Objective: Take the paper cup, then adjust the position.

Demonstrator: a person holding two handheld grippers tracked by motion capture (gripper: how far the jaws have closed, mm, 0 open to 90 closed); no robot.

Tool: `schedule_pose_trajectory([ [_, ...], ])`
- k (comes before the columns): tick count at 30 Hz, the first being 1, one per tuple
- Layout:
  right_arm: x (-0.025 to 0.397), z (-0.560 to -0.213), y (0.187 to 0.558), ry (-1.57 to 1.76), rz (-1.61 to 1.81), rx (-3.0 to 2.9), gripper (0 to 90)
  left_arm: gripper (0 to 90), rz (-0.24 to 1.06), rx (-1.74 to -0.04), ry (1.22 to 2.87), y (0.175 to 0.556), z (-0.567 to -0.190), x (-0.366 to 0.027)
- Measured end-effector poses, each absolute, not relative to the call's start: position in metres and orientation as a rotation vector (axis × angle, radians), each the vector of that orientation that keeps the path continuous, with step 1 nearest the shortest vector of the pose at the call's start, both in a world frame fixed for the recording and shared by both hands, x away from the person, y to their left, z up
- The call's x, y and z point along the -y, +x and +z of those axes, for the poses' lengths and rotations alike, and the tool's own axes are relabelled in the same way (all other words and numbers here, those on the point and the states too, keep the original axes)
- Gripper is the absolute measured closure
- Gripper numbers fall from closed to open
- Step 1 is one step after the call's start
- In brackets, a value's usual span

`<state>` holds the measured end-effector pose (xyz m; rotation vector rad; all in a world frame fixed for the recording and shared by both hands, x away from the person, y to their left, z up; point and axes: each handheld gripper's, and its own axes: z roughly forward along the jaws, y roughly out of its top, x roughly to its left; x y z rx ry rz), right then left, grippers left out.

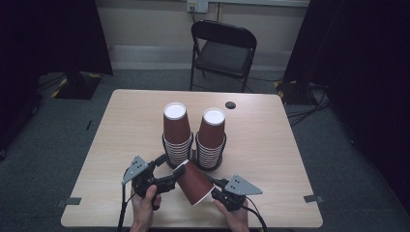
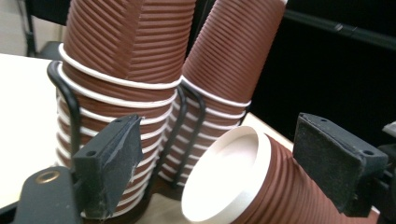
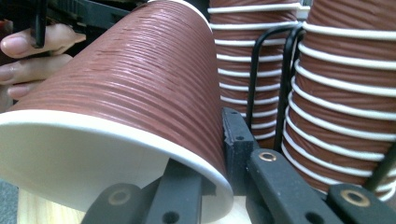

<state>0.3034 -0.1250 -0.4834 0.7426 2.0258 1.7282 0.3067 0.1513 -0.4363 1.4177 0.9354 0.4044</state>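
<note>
Two stacks of upside-down brown ribbed paper cups (image 1: 176,135) (image 1: 211,137) stand in black wire holders (image 2: 70,102) at the table's middle. In front of them a single brown cup (image 1: 196,186) hangs tilted, its white base toward the stacks. My right gripper (image 1: 215,186) is shut on that cup's rim wall, one jaw inside and one outside, as the right gripper view shows (image 3: 205,149). My left gripper (image 1: 175,180) is open. Its jaws straddle the cup's base end (image 2: 222,140) with a gap on the left side. The cup (image 2: 280,186) lies nearer the right jaw.
The light wooden table (image 1: 270,145) has a small dark round hole (image 1: 230,105) behind the stacks. A black folding chair (image 1: 223,48) stands beyond the far edge. The person's left hand (image 3: 32,56) appears past the held cup (image 3: 130,79).
</note>
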Motion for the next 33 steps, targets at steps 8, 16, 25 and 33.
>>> schedule_pose_trajectory([
  [8, 0.131, -0.483, 0.306, 0.825, 1.65, -2.068, 85.4, 16.6, 0.551, -0.887, 1.462, 0.307, -0.443, -0.151],
  [16, 0.135, -0.483, 0.311, 0.903, 1.587, -2.132, 85.5, 22.4, 0.611, -0.834, 1.539, 0.306, -0.443, -0.159],
  [25, 0.142, -0.479, 0.315, 0.952, 1.541, -2.221, 85.5, 25.0, 0.657, -0.727, 1.675, 0.304, -0.445, -0.154],
  [33, 0.143, -0.474, 0.322, 0.96, 1.497, -2.301, 85.5, 24.4, 0.664, -0.63, 1.763, 0.299, -0.446, -0.147],
])
